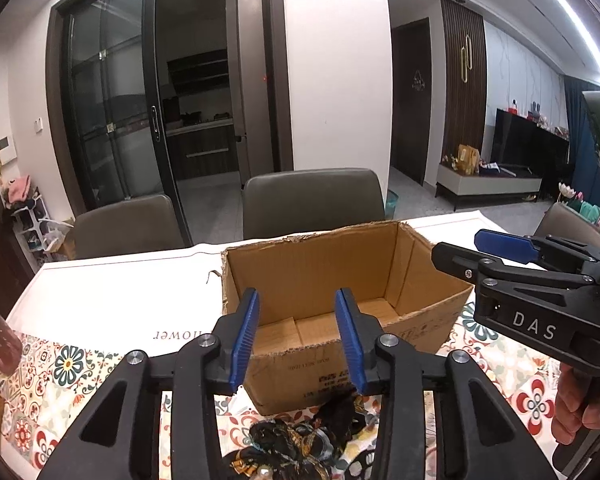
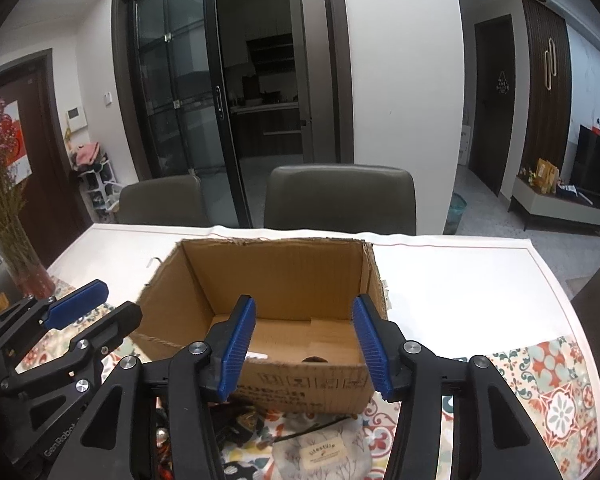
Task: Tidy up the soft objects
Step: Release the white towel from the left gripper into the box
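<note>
At the far left of the worktop (image 2: pixel 460 280), well to the left of the cardboard box (image 2: pixel 268 276), a glass vase (image 2: pixel 28 276) holds dried pink-tipped stems. Nearer the box on that side, the left tongs (image 1: pixel 296 336) hang over the box's near wall with their blue pads (image 1: pixel 244 340) spread wide apart and nothing between them. Below these tongs, on the near side of the box and touching its front wall, lies a crumpled black and gold patterned cloth (image 1: pixel 300 444) on the patterned tablecloth (image 1: pixel 72 364).

The cardboard box itself stands open-topped in the middle of the worktop, its top edges torn ragged; its floor shows bare cardboard apart from a small dark scrap (image 2: pixel 315 359) by the near wall and a pale strip beside it.

Just in front of the box, to the right of the dark cloth, rests a grey fabric pouch (image 2: pixel 324 456) with a sewn label. The right tongs (image 2: pixel 306 344) hover above the box's near wall, pads (image 2: pixel 374 346) set wide and gripping nothing. Behind the box, two grey chairs (image 2: pixel 340 196) stand at the far edge of the worktop.
</note>
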Motion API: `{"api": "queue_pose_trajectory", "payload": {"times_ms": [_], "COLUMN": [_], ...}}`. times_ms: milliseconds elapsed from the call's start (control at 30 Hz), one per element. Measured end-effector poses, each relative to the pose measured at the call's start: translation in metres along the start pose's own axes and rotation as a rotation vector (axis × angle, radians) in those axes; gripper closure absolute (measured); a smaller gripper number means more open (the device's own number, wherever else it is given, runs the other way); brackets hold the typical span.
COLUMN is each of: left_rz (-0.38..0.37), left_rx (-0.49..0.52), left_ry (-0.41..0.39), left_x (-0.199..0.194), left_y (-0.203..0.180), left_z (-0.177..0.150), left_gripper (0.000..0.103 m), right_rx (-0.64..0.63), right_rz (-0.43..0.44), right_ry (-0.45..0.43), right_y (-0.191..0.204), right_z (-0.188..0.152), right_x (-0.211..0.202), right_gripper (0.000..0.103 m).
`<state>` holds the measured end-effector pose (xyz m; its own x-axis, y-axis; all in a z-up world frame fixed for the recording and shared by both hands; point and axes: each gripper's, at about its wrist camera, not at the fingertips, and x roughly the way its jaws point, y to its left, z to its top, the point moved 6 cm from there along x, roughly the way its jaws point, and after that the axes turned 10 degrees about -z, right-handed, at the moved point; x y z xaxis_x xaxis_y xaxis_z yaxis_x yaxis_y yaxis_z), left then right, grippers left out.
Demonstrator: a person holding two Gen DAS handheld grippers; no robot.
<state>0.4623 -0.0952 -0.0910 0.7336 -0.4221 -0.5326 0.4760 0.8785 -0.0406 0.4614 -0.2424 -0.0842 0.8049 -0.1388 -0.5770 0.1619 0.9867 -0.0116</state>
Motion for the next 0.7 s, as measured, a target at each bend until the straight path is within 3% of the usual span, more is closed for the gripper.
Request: {"api": "queue_pose_trajectory", "payload": {"times_ms": [300, 700], "left_rz": [-0.015, -0.036], "left_rx": [0.004, 0.028], "left_ry": [-0.028, -0.043], "left_x": [-0.040, -0.087], "left_y": [-0.014, -0.036], "left_z": [-0.003, -0.015], "left_gripper": [0.064, 0.062], "right_rx": [0.010, 0.049], "right_rz": [-0.009, -0.004], "right_ry": [-0.040, -0.025], "right_y": [-0.003, -0.008], "right_z": [-0.006, -0.031], "right_x": [-0.046, -0.090], "right_gripper": [0.051, 0.051]}}
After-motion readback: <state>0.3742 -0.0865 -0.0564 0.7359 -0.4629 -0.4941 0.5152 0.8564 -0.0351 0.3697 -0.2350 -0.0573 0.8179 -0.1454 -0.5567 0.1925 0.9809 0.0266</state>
